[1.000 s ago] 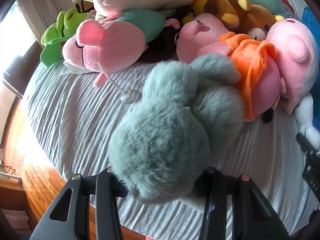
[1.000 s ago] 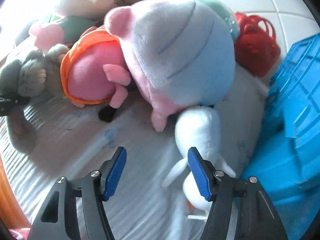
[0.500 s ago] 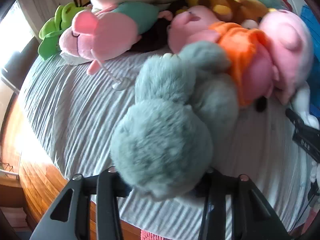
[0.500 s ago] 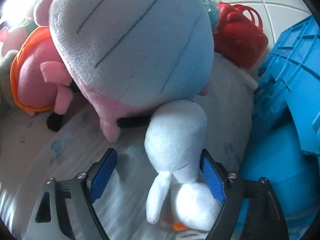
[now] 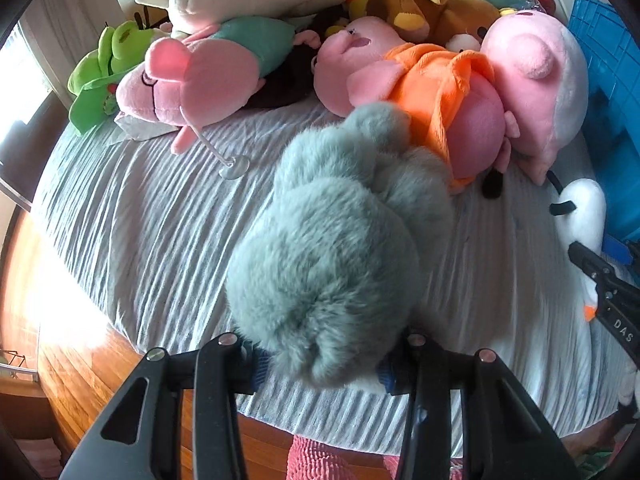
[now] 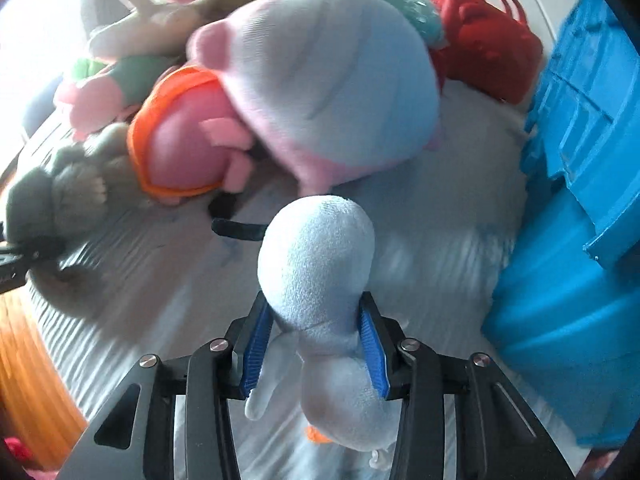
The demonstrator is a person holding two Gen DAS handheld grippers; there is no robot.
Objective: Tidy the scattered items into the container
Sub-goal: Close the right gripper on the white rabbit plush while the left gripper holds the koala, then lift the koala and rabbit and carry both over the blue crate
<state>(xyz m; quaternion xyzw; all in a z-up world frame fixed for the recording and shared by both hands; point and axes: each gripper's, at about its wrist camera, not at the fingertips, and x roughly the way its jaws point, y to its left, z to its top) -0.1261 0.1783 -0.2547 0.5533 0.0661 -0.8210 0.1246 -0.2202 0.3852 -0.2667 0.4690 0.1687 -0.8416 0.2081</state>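
The left gripper (image 5: 320, 364) pinches the fluffy grey plush (image 5: 332, 248) on the grey striped bedspread (image 5: 132, 232). The right gripper (image 6: 316, 344), jaws closing, squeezes the white plush (image 6: 320, 280) between blue pads (image 6: 256, 350), left of the blue crate (image 6: 592, 128).

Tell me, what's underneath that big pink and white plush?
Under the big pink and white plush lie the orange-shirted pink plush and grey bedsheet. Anything deeper beneath it is covered.

The left gripper (image 5: 320, 364) angles steeply down, its jaws clamped on a fluffy grey plush; the right gripper (image 6: 316, 344) is closing, blue pads (image 6: 256, 344) squeezing a white plush
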